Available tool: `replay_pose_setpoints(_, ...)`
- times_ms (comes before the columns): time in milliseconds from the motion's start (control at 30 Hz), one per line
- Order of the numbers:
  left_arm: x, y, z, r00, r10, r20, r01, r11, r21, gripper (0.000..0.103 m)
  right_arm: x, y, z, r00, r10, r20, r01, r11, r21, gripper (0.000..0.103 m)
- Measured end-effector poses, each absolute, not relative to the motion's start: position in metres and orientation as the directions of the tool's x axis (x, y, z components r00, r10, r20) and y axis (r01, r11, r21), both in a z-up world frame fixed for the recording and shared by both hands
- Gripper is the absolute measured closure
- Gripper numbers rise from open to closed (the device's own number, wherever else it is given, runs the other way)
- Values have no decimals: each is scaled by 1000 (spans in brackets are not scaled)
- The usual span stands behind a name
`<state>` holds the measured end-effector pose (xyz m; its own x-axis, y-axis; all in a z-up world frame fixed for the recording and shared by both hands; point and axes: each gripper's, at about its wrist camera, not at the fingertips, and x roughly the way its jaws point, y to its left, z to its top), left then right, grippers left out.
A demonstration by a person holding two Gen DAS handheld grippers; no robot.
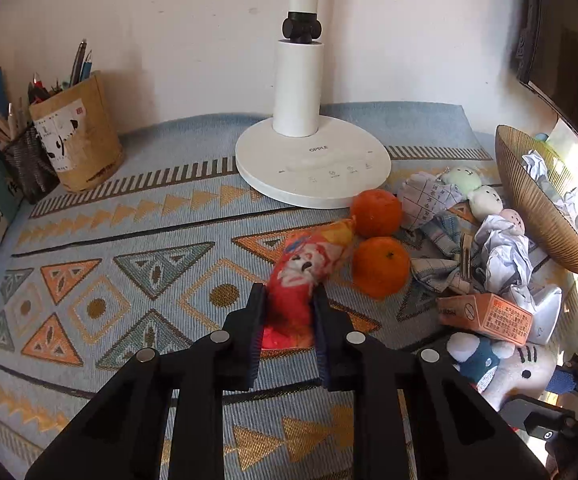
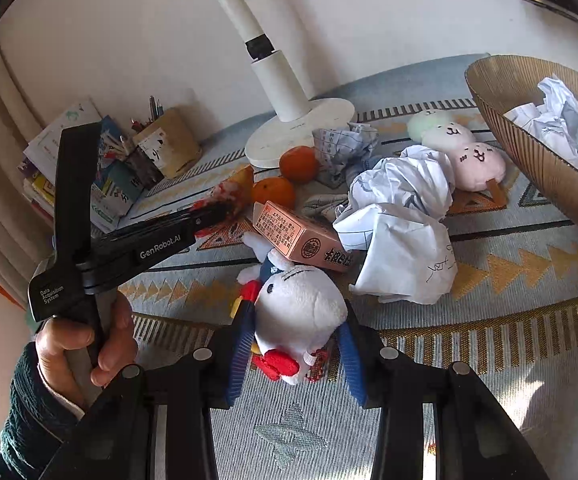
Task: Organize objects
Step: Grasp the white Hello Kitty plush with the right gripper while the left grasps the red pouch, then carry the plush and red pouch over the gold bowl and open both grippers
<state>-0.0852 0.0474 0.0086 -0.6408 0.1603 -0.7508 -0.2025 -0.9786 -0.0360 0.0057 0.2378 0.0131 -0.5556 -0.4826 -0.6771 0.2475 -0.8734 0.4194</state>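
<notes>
My left gripper (image 1: 289, 300) is shut on a red and orange snack packet (image 1: 309, 268) that lies on the patterned cloth, its far end next to two oranges (image 1: 377, 208). My right gripper (image 2: 297, 320) is closed around a white plush toy with a red bow (image 2: 293, 312) near the table's front. The left gripper also shows in the right wrist view (image 2: 217, 212), held by a hand and gripping the packet (image 2: 229, 192).
A white lamp base (image 1: 313, 164) stands at the back. A pen holder (image 1: 77, 136) and books are at the left. A ribbed brown bowl (image 2: 529, 148) holds crumpled paper. Crumpled papers (image 2: 405, 256), an orange box (image 2: 301, 240), pastel plush balls (image 2: 477, 164) and a cloth clutter the right.
</notes>
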Motion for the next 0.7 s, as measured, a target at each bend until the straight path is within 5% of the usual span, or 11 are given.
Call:
replay_pose_setpoints(200, -15, 29, 31, -662, 213, -719, -227, -971, -79, 87, 58, 270, 33, -596, -500, -628, 197, -850, 489, 63)
replay_pose_setpoints(467, 38, 42, 4, -631, 225, -742, -280, -958, -53, 84, 79, 323, -9, -519, -495, -697, -30, -804, 594, 62)
replay_pose_setpoints(533, 41, 36, 3, -602, 289, -744, -299, -946, -125, 69, 86, 332, -10, -509, -504, -697, -45, -794, 607, 57)
replay_pose_setpoints(667, 50, 20, 7, -569, 381, -728, -302, -921, -246, 14, 103, 340, 6, -555, -404, -728, 6, -876, 482, 33)
replay_pose_setpoints(700, 53, 16, 10, -595, 372, -712, -286, -926, -244, 7, 105, 340, 11, -564, -372, -737, 23, -899, 437, 31)
